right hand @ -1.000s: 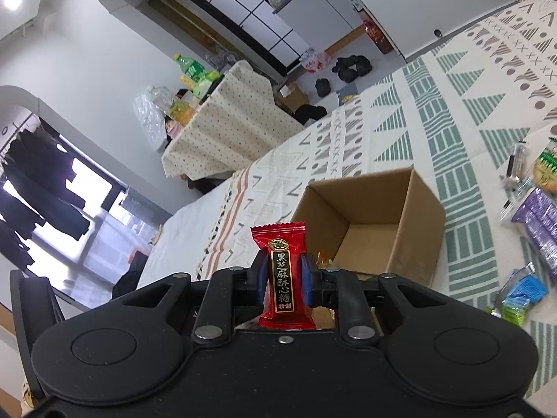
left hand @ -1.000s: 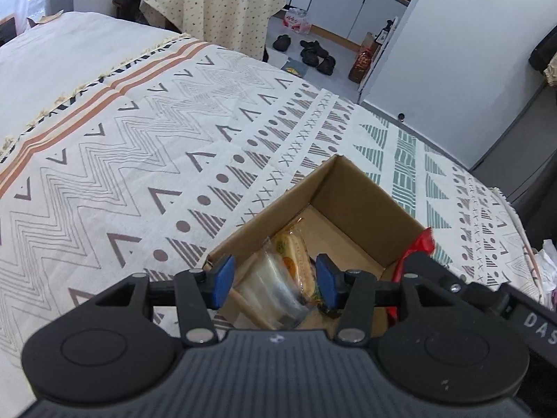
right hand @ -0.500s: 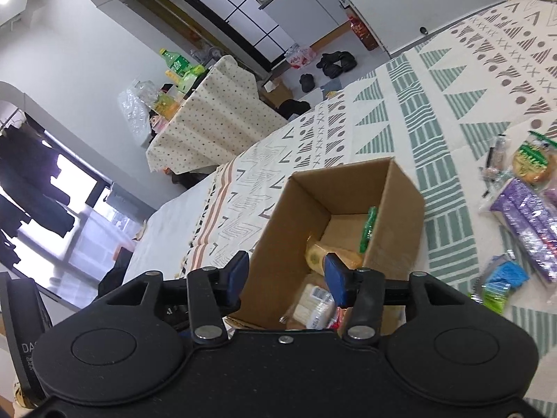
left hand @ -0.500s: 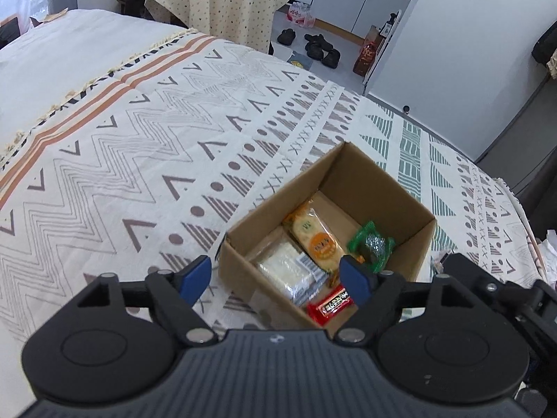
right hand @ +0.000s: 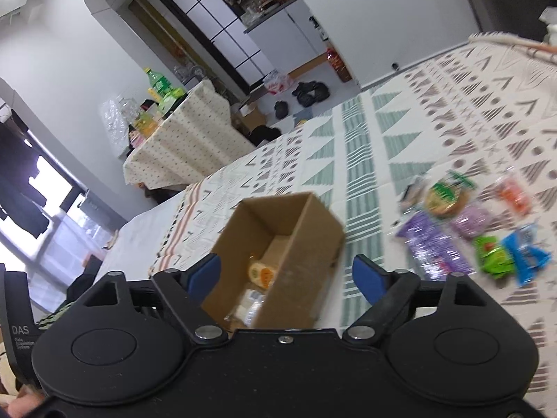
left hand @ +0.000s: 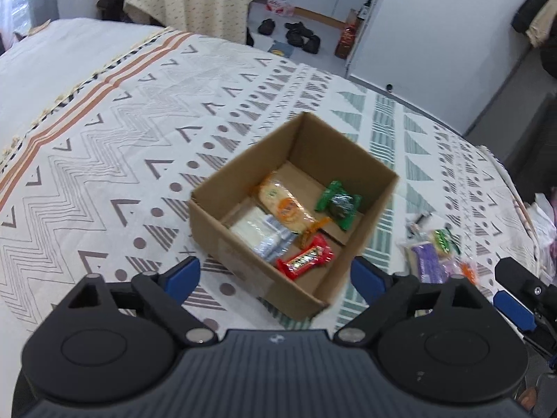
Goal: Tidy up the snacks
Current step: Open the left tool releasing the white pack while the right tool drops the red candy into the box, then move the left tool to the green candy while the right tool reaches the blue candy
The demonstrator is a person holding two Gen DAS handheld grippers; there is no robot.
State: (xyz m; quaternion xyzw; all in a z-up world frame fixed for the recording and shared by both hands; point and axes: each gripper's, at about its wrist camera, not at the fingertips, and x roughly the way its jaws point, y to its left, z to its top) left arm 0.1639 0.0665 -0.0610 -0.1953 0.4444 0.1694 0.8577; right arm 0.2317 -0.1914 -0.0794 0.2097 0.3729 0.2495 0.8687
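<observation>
An open cardboard box (left hand: 243, 257) stands on the patterned bedspread; it also shows in the right wrist view (right hand: 303, 254). Inside lie a red candy bar (left hand: 306, 257), a round cracker pack (left hand: 285, 205), a clear white-wafer pack (left hand: 261, 230) and a green wrapped snack (left hand: 339, 205). My left gripper (left hand: 275, 280) is open and empty, above the box's near side. My right gripper (right hand: 287, 278) is open and empty, near the box's right side. Loose snacks lie right of the box: a purple pack (right hand: 431, 247), a round cracker pack (right hand: 445, 196), green (right hand: 491, 254) and blue (right hand: 525, 254) packets.
The bedspread (left hand: 104, 146) stretches wide to the left of the box. The right gripper's body (left hand: 522, 299) shows at the left wrist view's right edge. Beyond the bed are a cloth-covered table (right hand: 181, 146), shoes on the floor (left hand: 299, 35) and white cabinets.
My right gripper opened and released the red candy bar, which now lies in the box. Both grippers opened wide and pulled back up from the box; the right one swung toward the loose snacks.
</observation>
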